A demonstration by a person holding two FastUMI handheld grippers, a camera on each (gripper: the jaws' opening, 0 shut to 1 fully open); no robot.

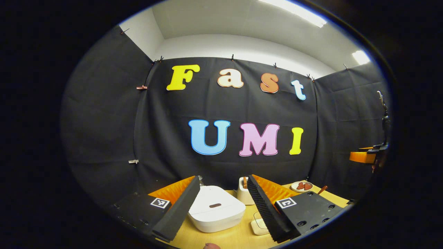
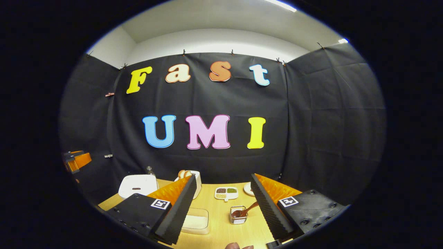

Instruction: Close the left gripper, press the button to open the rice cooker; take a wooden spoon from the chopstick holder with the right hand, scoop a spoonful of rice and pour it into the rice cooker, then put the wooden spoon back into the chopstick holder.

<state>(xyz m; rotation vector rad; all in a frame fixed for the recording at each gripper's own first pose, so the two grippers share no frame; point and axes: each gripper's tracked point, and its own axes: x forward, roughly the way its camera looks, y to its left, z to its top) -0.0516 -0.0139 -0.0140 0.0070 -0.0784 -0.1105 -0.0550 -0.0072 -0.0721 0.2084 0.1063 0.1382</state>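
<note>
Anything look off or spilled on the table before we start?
Nothing stands out. The rice cooker sits flat with its lid shut, the wooden spoon leans in the chopstick holder, and the divided dish keeps its grains in their compartments. No spill shows on the table. Both grippers are open.

Closed rice cooker (image 1: 216,212) between the left gripper's (image 1: 224,207) wide-apart jaws.

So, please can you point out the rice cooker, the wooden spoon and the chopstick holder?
rice cooker (image 1: 215,206): left gripper view, on its closed white lid.
wooden spoon (image 2: 250,208): right gripper view, on its handle.
chopstick holder (image 2: 238,218): right gripper view, on its front wall.
</note>
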